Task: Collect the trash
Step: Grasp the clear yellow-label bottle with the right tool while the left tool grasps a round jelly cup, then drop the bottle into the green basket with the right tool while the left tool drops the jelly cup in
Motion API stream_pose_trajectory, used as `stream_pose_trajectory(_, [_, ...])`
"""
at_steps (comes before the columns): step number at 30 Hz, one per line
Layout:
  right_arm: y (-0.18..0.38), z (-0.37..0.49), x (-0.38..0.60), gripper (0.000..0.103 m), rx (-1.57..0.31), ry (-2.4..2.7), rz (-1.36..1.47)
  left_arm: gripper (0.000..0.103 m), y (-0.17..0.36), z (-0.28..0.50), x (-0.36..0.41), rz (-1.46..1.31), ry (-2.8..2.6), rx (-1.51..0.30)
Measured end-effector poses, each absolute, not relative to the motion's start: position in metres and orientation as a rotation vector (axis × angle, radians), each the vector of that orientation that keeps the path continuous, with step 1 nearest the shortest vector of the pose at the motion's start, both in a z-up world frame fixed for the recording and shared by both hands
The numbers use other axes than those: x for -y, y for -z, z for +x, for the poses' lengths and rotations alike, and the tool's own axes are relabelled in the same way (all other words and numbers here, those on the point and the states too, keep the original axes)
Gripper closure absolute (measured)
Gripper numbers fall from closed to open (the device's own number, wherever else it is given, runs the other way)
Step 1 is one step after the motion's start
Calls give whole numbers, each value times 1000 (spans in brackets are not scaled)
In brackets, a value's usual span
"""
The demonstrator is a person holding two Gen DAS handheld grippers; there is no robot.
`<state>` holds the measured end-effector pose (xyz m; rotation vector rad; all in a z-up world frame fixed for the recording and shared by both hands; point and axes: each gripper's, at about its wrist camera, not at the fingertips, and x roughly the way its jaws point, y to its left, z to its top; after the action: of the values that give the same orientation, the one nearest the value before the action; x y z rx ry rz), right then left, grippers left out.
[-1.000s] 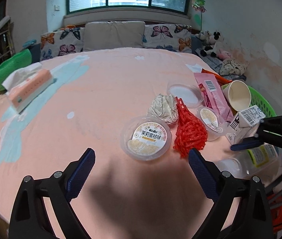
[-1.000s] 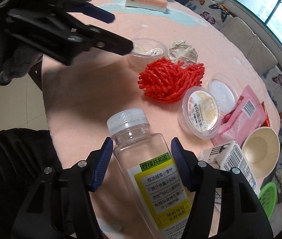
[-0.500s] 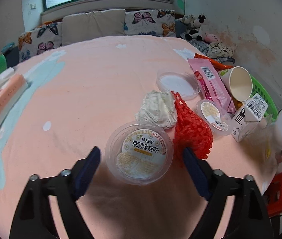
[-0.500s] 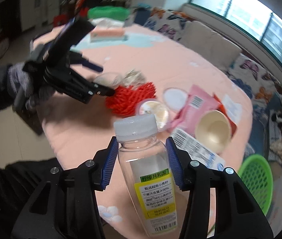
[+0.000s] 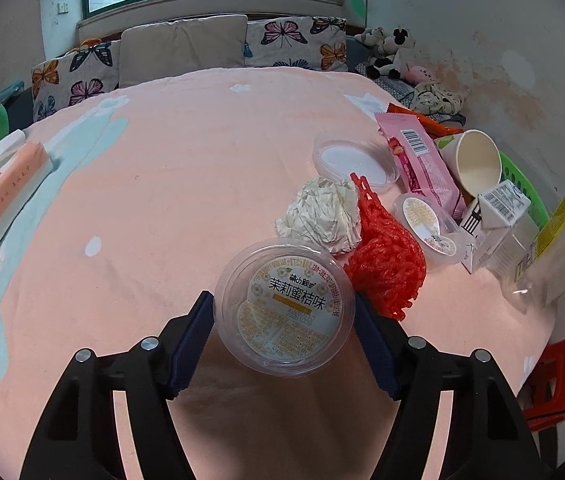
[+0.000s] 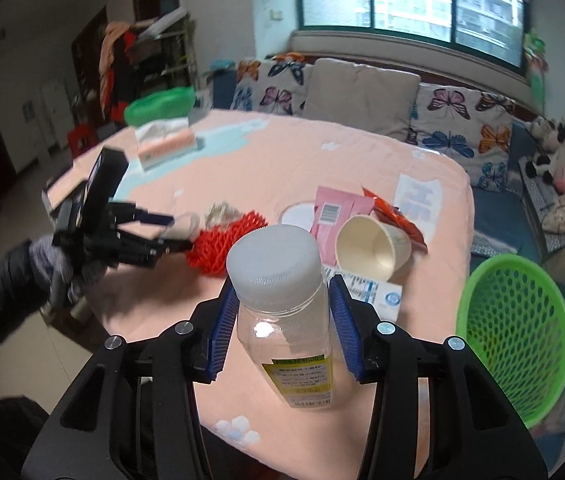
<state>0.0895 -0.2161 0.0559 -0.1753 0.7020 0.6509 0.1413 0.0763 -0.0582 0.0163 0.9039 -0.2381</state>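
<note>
left gripper [image 5: 284,314]: a second ago it stood wide open short of the jelly cup [image 5: 285,307]; now both pads flank the cup's rim, seemingly just touching, firm clamp not certain. right gripper [image 6: 281,326]: clamped on the clear bottle [image 6: 282,312], which has come up off the table [image 6: 266,160] since a second ago. green basket [image 6: 516,320] lies ahead and to its right. judgement: bottle ready to drop in; cup pickup starting. red mesh [image 5: 384,268] sits just right of the left pads.

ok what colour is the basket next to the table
Bright green basket, perforated plastic; clearest in the right wrist view.
</note>
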Motion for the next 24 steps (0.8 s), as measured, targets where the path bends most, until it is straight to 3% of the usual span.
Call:
stream_pose_trajectory(13, [-85, 104, 259, 56, -635, -616, 22, 36, 46, 126, -84, 27, 249, -897])
stream_pose_trajectory(24, [-96, 129, 338, 56, -571, -421, 104, 37, -18, 111, -53, 18, 303, -800])
